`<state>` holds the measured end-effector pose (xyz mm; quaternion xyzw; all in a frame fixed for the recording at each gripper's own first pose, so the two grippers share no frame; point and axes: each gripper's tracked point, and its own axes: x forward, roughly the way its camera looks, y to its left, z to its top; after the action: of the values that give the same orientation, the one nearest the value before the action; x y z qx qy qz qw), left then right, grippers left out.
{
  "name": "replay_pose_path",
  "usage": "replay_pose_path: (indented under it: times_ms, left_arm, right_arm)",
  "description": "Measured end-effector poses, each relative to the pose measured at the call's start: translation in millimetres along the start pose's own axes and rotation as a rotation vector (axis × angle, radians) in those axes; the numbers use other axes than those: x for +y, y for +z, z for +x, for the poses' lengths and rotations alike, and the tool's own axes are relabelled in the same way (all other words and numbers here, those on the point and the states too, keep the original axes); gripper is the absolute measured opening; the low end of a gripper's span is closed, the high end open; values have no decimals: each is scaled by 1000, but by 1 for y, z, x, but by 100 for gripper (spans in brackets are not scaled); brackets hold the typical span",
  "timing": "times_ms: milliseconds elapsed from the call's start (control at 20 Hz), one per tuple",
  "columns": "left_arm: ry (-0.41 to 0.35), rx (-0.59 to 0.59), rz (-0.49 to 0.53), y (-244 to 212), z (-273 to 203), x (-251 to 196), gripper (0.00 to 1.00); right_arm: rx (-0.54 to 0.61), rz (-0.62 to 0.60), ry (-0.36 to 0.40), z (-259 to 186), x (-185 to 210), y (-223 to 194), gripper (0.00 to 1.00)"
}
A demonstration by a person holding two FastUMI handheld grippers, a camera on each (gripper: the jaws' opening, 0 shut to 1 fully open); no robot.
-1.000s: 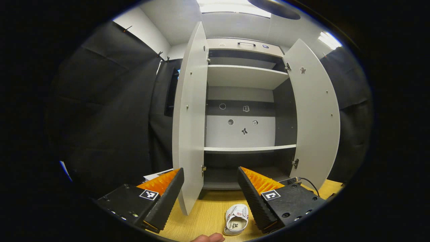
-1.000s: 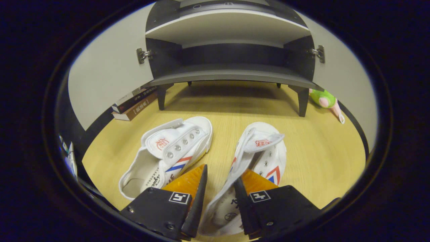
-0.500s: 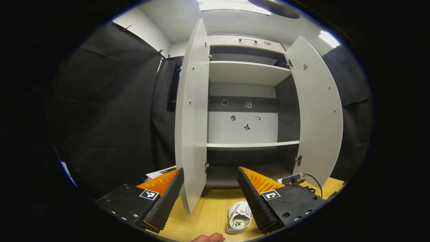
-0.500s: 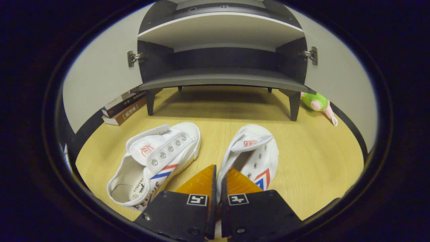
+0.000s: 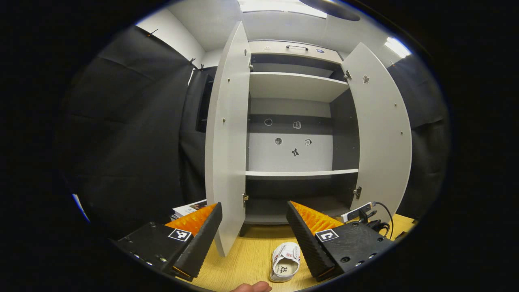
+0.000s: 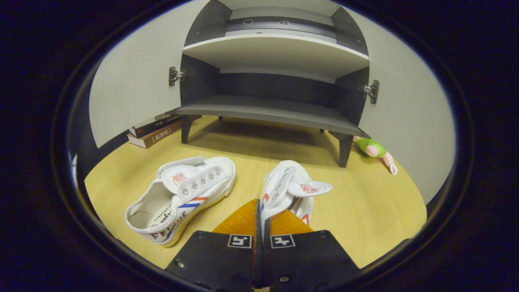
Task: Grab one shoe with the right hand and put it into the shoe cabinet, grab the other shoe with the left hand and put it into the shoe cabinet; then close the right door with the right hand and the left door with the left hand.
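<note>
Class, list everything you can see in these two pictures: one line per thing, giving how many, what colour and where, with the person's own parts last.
Shoe cabinet: one, pale grey with dark inside, at the back of the floor, both doors open, shelves bare.
Floor: one, light wood.
Held shoe: one, white with red and blue stripes, pinched in the right gripper, before the cabinet.
Other shoe: one, white, same stripes, on the floor to its left.
Books: a small stack, dark and brown, by the left door.
Plush toy: one, green and pink, by the cabinet's right leg.
Left gripper: one, open, facing the cabinet.
Right gripper: one, shut on the held shoe.
Fingertip: one, bottom edge of the left gripper view.
</note>
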<state>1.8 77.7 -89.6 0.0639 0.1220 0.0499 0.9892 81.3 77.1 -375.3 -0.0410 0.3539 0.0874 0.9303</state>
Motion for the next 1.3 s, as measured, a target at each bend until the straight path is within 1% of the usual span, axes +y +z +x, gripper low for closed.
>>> replay_pose_path:
  times_ms: [250,500,650,900,1000,1100,1200,1300]
  left_arm:
    - [-17,-13,-1,3,0,-11,95]
    - [-37,-30,-2,7,-1,-26,95]
    - [-56,-29,-4,6,-1,-36,95]
    - [-63,-52,11,10,-11,-43,95]
    - [-59,-59,27,9,-14,-44,95]
    - [-63,-55,22,6,-14,-46,95]
    - [-69,-53,21,4,-15,-46,95]
    - [-71,-57,28,5,-18,-50,95]
  right_arm:
    - [-64,21,5,-31,-10,25,4]
    - [-180,27,4,-85,-19,75,4]
    - [-259,41,20,-117,-21,121,4]
    - [-382,-8,47,-156,-23,207,4]
    - [-427,-36,24,-159,-27,242,4]
    - [-460,-47,12,-155,-26,284,4]
    - [-478,-77,12,-145,-26,326,4]
    - [-482,-130,-9,-131,-29,361,4]
